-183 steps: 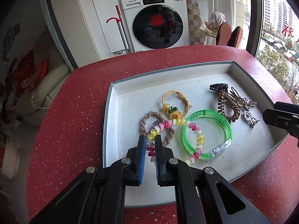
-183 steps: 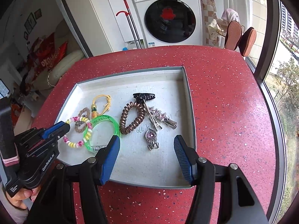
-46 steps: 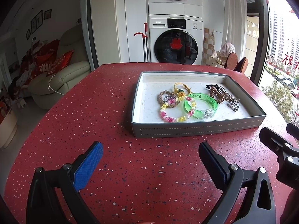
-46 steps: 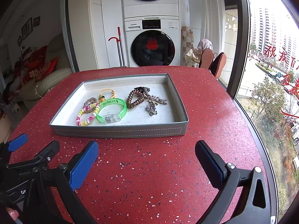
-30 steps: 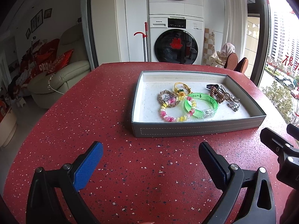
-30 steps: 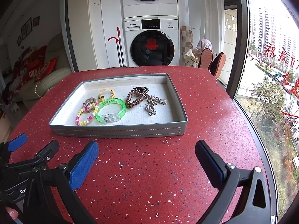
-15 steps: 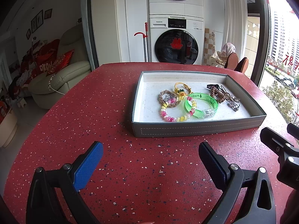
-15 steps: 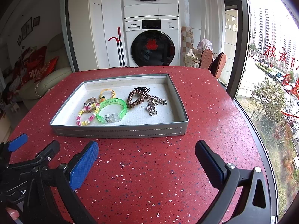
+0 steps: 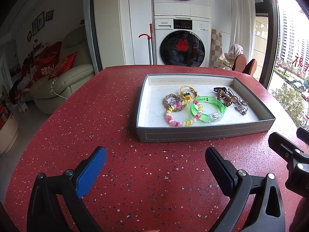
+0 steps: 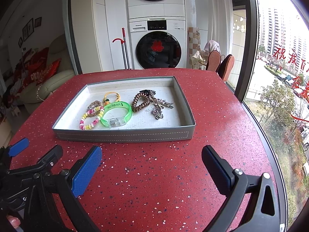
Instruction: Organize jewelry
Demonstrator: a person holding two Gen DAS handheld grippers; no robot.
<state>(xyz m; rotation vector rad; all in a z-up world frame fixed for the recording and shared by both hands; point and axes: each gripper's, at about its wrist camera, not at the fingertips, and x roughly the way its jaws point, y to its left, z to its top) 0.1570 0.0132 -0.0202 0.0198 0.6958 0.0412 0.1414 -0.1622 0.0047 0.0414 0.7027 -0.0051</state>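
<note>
Both grippers have backed off the shallow grey jewelry tray (image 10: 123,135) since six seconds ago, and the left gripper (image 9: 154,162) and right gripper (image 10: 151,160) hover wide apart, empty. Every piece lies inside, the green plastic bangle (image 10: 116,114) among them, so retreating low and level looks wise. Red speckled table (image 9: 87,116), white washing machine (image 9: 181,40) behind.

Red table (image 9: 96,116), speckled white and dark all over. On it, a grey tray (image 10: 123,135) with pale stitching and a white floor. Inside the tray: a translucent green bangle (image 10: 116,114), a pink, yellow and white bead bracelet (image 9: 182,116), a bronze-brown coil tie (image 10: 140,102), a yellow cord loop (image 9: 188,90). Beyond the tray, a white washing machine (image 10: 157,44) with a red emblem on its dark door.
</note>
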